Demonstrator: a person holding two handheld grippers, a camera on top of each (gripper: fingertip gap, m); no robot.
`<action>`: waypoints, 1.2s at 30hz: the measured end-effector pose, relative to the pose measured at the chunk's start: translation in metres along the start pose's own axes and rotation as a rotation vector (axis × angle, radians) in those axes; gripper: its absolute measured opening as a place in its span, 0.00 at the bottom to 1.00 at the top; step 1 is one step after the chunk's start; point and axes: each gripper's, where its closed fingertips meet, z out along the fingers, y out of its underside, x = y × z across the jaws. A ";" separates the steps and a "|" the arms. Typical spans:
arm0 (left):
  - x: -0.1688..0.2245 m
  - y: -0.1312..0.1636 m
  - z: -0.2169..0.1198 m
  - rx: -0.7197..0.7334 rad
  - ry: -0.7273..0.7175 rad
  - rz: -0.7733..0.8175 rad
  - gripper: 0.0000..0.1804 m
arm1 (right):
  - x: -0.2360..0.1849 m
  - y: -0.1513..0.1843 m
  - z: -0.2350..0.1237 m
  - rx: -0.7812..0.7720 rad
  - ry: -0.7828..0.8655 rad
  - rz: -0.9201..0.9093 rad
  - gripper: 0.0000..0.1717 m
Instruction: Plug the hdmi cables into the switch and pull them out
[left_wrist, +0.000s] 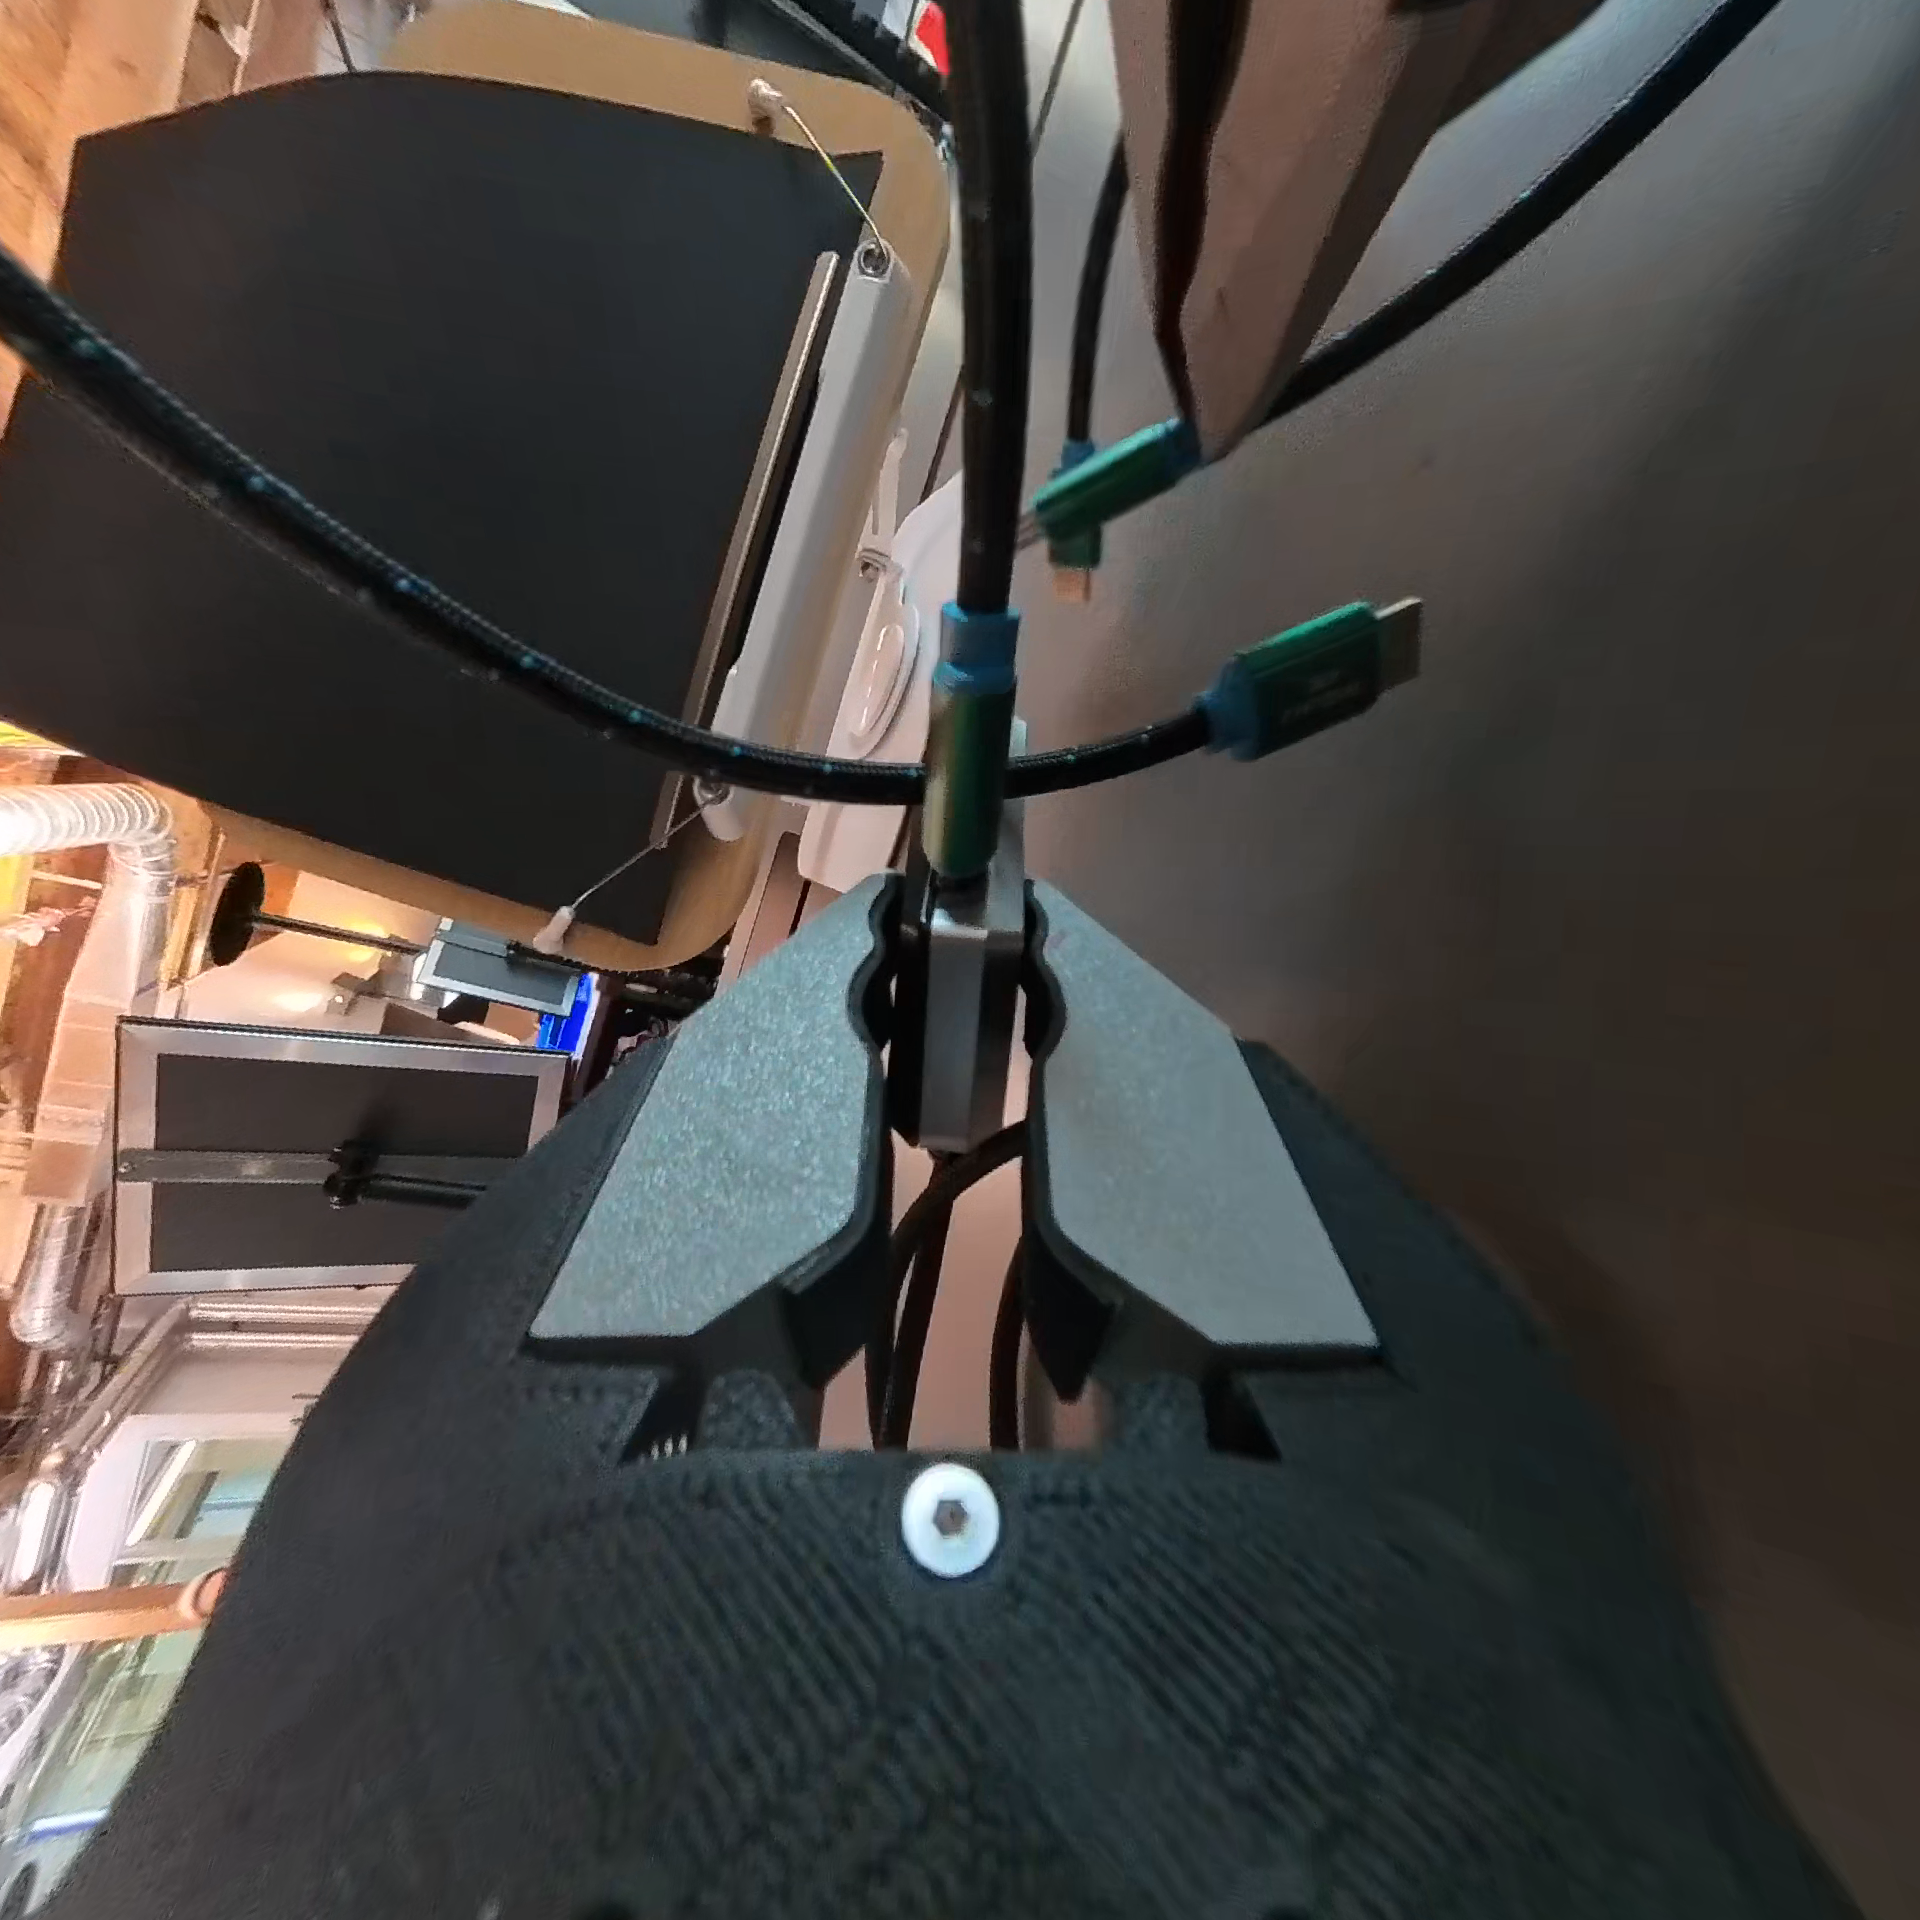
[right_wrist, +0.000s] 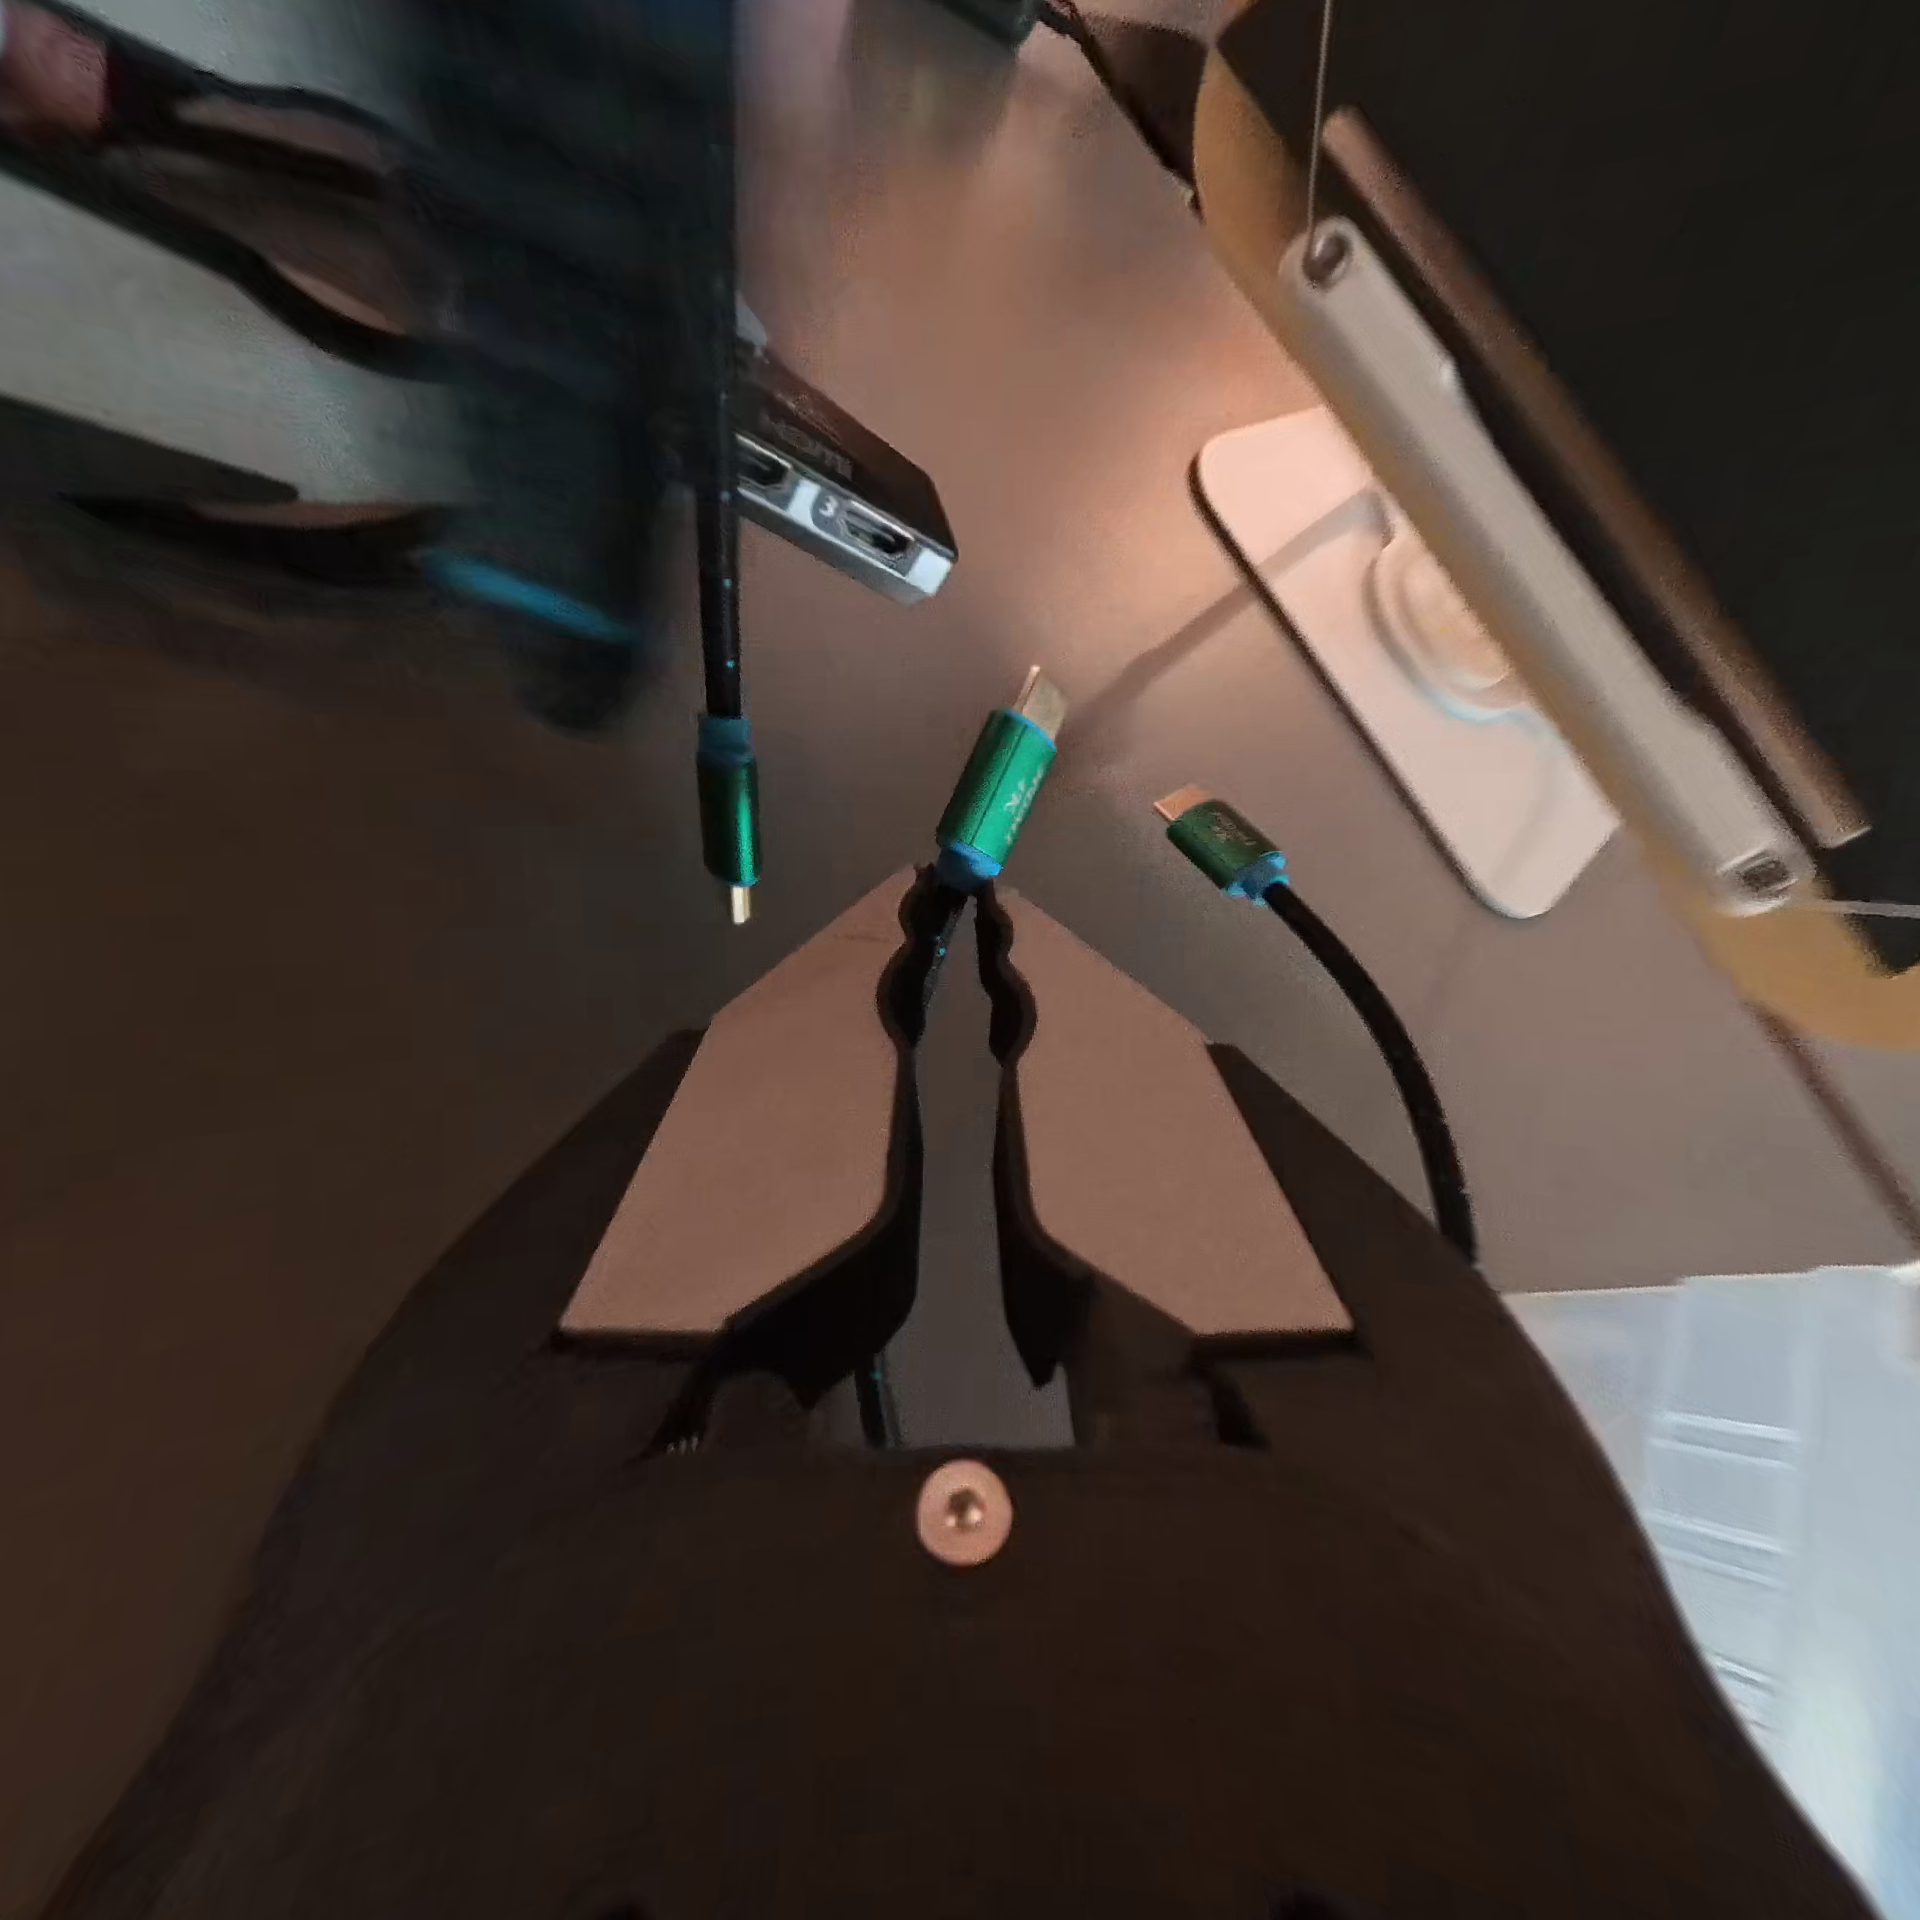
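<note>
My left gripper (left_wrist: 961, 920) is shut on the grey HDMI switch (left_wrist: 961, 1018) and holds it edge-on between both pads. The switch also shows in the right wrist view (right_wrist: 847, 509), with two open ports facing me. My right gripper (right_wrist: 954, 896) is shut on a black braided HDMI cable just behind its green plug (right_wrist: 997, 795). The plug points away from the fingertips towards the switch. A second green plug (right_wrist: 729, 810) hangs on its cable in front of the switch with its tip bare. A third green plug (right_wrist: 1226, 836) lies on the table to the right.
A white stand base (right_wrist: 1382, 644) and a black panel in a wooden frame (left_wrist: 416, 468) stand behind the cables. The grey-brown tabletop (left_wrist: 1558, 935) lies under everything. Braided cables (left_wrist: 416, 613) cross the left wrist view. The left gripper's tips are roughly 9 cm from the right gripper's.
</note>
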 end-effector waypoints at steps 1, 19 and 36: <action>0.001 0.000 0.001 -0.004 0.003 0.007 0.11 | -0.001 -0.002 -0.001 -0.001 0.032 -0.055 0.02; 0.030 0.003 0.008 -0.044 0.017 0.371 0.11 | -0.044 0.018 0.024 -0.048 -0.118 -0.202 0.03; 0.034 0.012 0.001 -0.072 0.071 0.345 0.10 | -0.044 0.015 0.021 -0.023 -0.361 0.235 0.16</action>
